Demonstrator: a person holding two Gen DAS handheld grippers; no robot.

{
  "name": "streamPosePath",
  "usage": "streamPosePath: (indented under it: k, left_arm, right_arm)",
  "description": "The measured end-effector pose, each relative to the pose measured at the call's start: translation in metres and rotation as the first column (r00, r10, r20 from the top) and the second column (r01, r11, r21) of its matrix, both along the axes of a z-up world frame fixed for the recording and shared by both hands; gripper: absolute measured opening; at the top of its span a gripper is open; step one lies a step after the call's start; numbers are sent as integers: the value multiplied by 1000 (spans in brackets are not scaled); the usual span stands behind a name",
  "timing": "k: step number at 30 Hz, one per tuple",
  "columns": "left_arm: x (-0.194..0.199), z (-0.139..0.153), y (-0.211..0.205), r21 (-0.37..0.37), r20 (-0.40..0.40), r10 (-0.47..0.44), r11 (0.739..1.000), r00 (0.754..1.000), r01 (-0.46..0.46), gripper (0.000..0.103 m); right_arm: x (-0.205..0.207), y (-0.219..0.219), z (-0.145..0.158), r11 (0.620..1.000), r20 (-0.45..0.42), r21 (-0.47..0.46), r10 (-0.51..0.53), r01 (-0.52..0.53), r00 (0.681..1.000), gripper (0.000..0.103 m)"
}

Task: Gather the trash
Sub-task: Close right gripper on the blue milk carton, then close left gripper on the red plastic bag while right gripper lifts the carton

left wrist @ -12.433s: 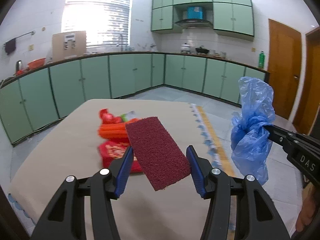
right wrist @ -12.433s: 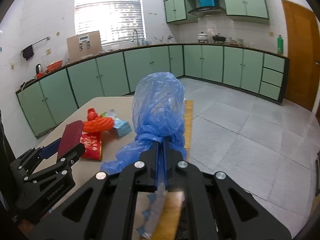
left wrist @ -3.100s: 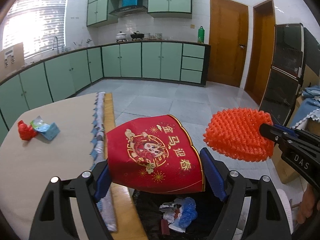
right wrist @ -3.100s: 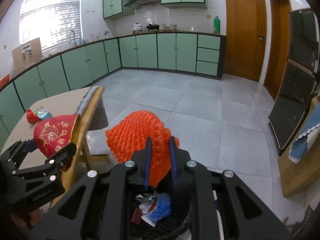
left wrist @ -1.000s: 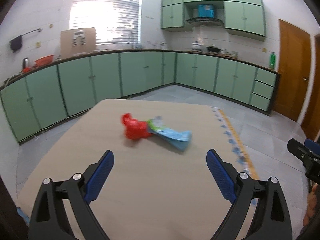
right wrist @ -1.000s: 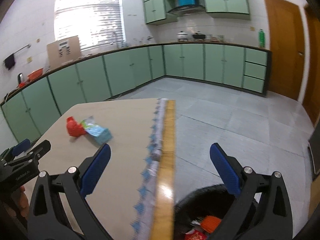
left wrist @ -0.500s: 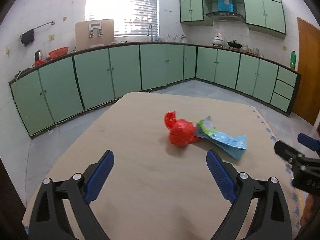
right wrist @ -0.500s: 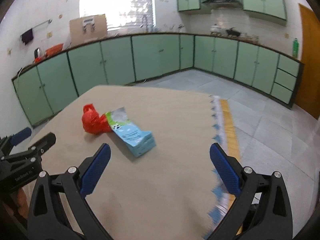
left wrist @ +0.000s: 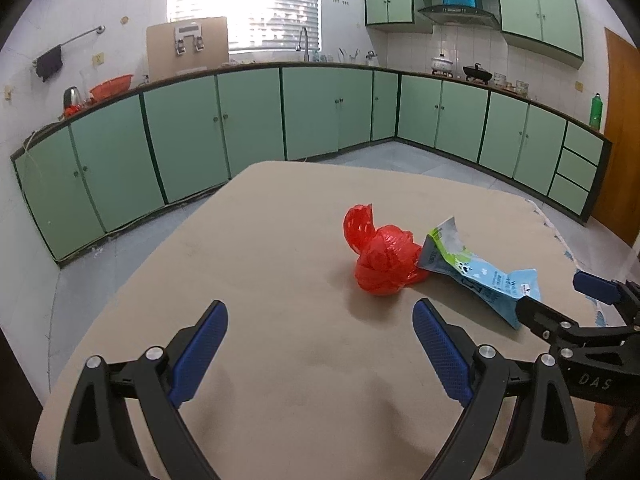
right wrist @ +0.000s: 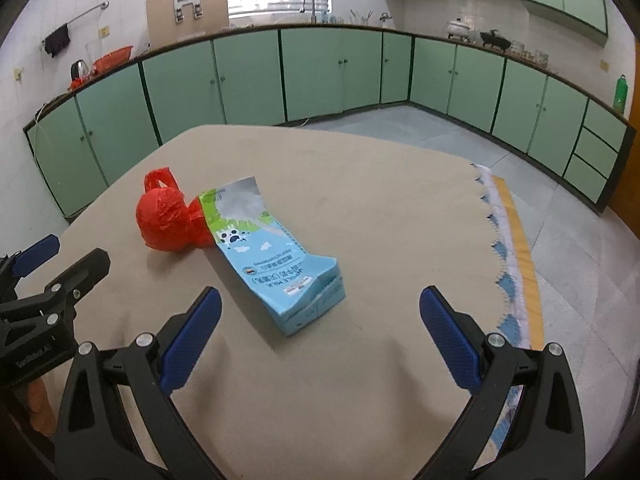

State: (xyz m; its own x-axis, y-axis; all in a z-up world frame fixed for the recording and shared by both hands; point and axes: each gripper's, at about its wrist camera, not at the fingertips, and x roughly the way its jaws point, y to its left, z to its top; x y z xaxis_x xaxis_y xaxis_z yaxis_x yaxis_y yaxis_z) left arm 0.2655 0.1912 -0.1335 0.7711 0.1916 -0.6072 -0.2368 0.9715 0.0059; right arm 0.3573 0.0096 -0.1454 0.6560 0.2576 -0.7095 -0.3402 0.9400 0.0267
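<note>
A crumpled red plastic bag (left wrist: 380, 258) lies on the beige table (left wrist: 280, 240), touching a flattened blue milk carton (left wrist: 476, 270). My left gripper (left wrist: 320, 344) is open and empty, just short of the red bag. My right gripper (right wrist: 320, 330) is open and empty, with the carton (right wrist: 276, 264) lying ahead between its fingers and the red bag (right wrist: 170, 216) to the left. The right gripper shows at the right edge of the left wrist view (left wrist: 560, 300). The left gripper shows at the left of the right wrist view (right wrist: 56, 264).
The table's right edge has a scalloped blue-and-white trim (right wrist: 508, 248) with tiled floor (right wrist: 560, 220) beyond. Green cabinets (left wrist: 240, 120) run along the far walls. The trash bin is out of view.
Both grippers have moved closer to the red bag and the carton, which now look larger. The right gripper has swung left from the table edge and bin toward the carton.
</note>
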Motion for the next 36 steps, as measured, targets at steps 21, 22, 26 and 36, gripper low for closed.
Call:
streamPosePath:
  k: [21,22,26,36]
  left_arm:
    - [23,-12,18,-70,-65,-24,997,998,20,92]
    - [23,-11,17,-67,-66,-27,997,997,22,92]
    - [23,-10,14,-50,-58,-39,998,998,37,92]
    - [34,-7,-5,-27,-53,-68,997,996,67,92]
  right_arm:
    - [43,31,-15,996,-116,-13,89,-91,989,57]
    - [41,32,-15,996,-113,-10,92,-94,989,55]
    - [37,29,-10,997,-91,0,79,-79,993,47]
    - [35,-3,-7,999,-95,41,-22,26,995,45]
